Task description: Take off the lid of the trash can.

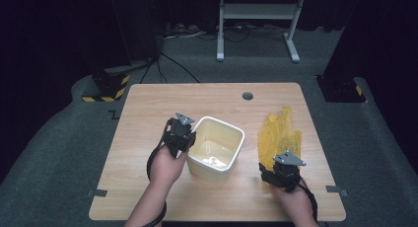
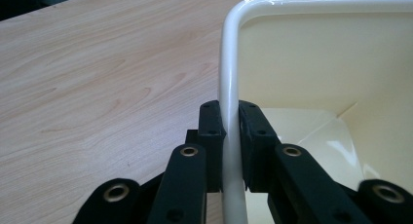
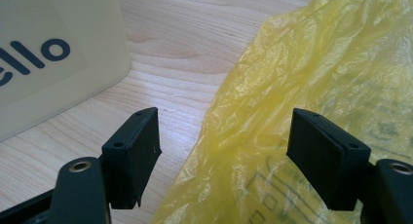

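Room: dark space, grey carpet floor (image 1: 59, 138), a white metal stand (image 1: 256, 19) behind the table.
Surface: light wooden table (image 1: 148, 103) with a small round hole (image 1: 248, 95) near its far edge.
Left hand: the person's left hand (image 1: 166, 167) grips the left tongs (image 1: 190, 138) from below.
Left tongs: closed on the rim of a cream plastic tub (image 1: 217, 150); in the left gripper view the two black jaws pinch the rounded white edge (image 2: 229, 87) between them, one jaw outside the wall, one inside.
Tub: stands upright on the table, just right of the left tongs, dark lettering (image 3: 29, 56) on its side.
Bag: a crumpled yellow plastic bag (image 1: 278, 133) lies just ahead of the right tongs, well apart from the tub.
Right tongs: the right tongs (image 1: 281, 168) have jaws wide open, pads not touching the bag, which lies beneath and between them (image 3: 272, 136).
Right hand: the right hand (image 1: 296, 202) holds them near the table's front edge.
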A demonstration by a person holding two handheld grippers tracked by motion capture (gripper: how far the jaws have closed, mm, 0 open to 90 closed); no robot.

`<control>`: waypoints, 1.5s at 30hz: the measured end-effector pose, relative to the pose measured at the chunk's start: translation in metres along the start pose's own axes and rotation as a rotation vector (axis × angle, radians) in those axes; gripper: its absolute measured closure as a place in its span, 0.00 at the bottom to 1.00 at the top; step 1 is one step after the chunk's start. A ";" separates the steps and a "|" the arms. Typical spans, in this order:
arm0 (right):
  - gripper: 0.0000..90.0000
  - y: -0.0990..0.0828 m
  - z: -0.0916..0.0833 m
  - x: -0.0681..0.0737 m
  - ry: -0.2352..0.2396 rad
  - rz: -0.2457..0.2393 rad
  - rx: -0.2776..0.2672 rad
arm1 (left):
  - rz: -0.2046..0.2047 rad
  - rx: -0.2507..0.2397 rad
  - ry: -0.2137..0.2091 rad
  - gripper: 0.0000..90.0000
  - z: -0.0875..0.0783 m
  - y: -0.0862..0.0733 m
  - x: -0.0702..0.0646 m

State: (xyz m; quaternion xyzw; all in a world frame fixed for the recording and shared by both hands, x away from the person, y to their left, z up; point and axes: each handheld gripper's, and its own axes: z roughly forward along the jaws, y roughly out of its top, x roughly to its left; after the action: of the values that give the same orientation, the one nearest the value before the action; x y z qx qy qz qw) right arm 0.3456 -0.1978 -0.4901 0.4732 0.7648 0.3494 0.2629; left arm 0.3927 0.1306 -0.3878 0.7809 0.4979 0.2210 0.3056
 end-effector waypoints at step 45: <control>0.43 0.032 -0.037 0.051 0.150 -0.008 -0.345 | 0.021 -0.021 -0.023 0.90 0.003 -0.002 -0.010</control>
State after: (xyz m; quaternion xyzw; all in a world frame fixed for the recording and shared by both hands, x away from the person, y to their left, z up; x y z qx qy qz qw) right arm 0.3141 -0.1522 -0.4457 0.3906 0.7130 0.5086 0.2837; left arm 0.3892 0.1215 -0.3923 0.7853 0.4839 0.2204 0.3172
